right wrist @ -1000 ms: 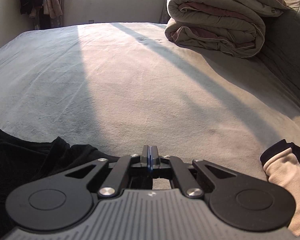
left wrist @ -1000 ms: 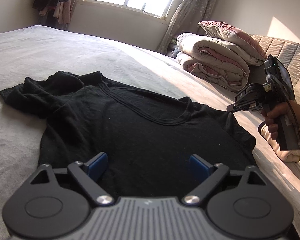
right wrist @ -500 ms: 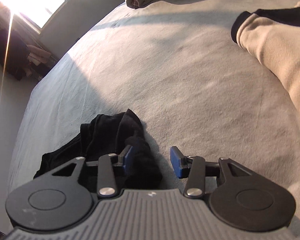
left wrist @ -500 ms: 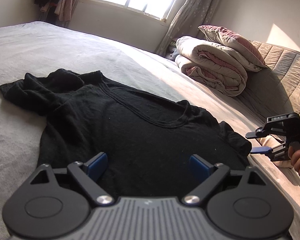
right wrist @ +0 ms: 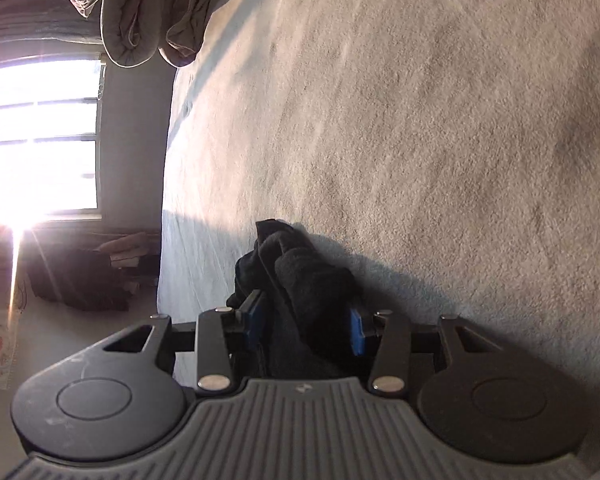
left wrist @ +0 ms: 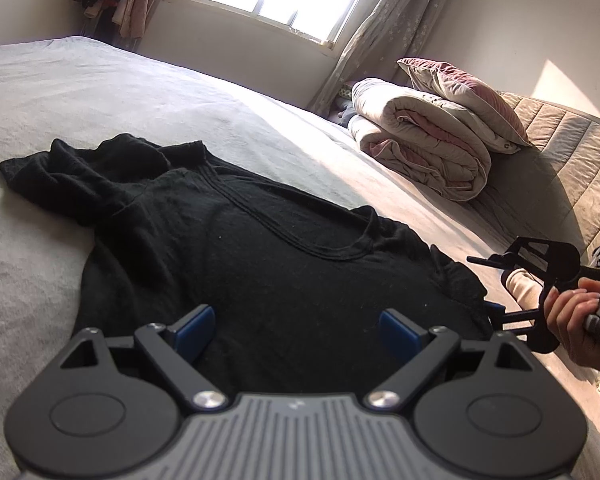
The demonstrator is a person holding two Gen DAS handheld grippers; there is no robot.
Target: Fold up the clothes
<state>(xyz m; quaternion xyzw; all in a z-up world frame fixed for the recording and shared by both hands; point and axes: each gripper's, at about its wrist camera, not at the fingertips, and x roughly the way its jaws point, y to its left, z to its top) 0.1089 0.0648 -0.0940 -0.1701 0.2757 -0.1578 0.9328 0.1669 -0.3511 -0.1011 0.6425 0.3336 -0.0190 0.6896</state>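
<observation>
Black knit T-shirt [left wrist: 228, 248] spread face-up on the grey bed sheet [left wrist: 100, 92], one sleeve rumpled. Left gripper [left wrist: 296, 326] hovers above its hem, fingers wide apart. Right gripper [right wrist: 306, 326] half-spread, straddling the bunched other sleeve [right wrist: 300, 276].

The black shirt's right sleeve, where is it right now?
In the right wrist view, the bunched sleeve of the black shirt lies between the right gripper's open blue pads, on the grey bed.

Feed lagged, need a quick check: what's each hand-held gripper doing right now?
Left hand-held gripper: open, empty, above the black T-shirt.
Right hand-held gripper: open around the shirt's bunched sleeve, not clamped.
</observation>
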